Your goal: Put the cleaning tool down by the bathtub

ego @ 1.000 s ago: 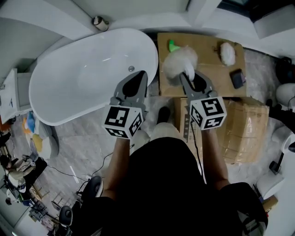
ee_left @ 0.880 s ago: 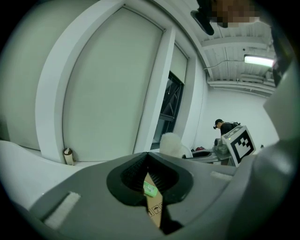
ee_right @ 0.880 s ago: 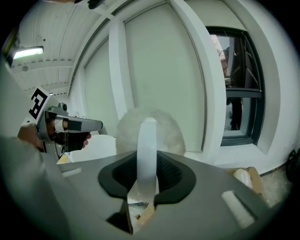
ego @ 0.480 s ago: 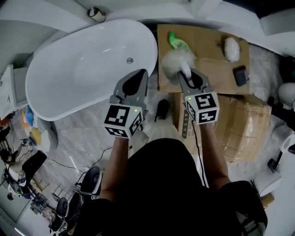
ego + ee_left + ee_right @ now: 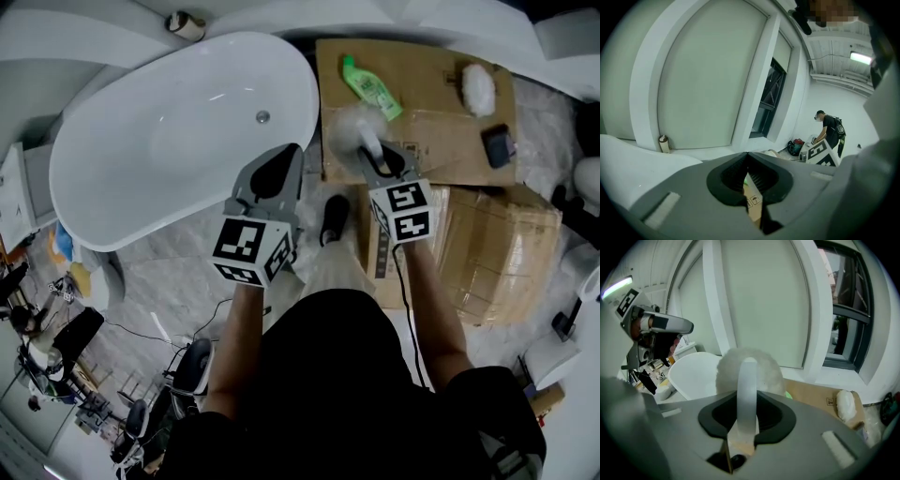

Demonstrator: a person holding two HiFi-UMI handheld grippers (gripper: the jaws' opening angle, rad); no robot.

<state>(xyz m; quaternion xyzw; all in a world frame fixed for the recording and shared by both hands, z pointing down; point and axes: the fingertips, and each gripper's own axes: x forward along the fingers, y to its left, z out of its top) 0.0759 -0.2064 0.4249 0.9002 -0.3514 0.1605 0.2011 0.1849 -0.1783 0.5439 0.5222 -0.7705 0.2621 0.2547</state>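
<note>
While I look down in the head view, my right gripper (image 5: 377,159) clamps the brush (image 5: 351,129) by its white handle. The fluffy head sticks out past my fingertips over the corner of the box (image 5: 431,103), just beside the tub (image 5: 178,141). My left gripper (image 5: 279,167) hangs by the tub rim.

Left gripper view: my jaws are pressed together with nothing between them. Small marks printed on the box are too small to read.

Right gripper view: both jaws squeeze the handle, with the tub to its left.
</note>
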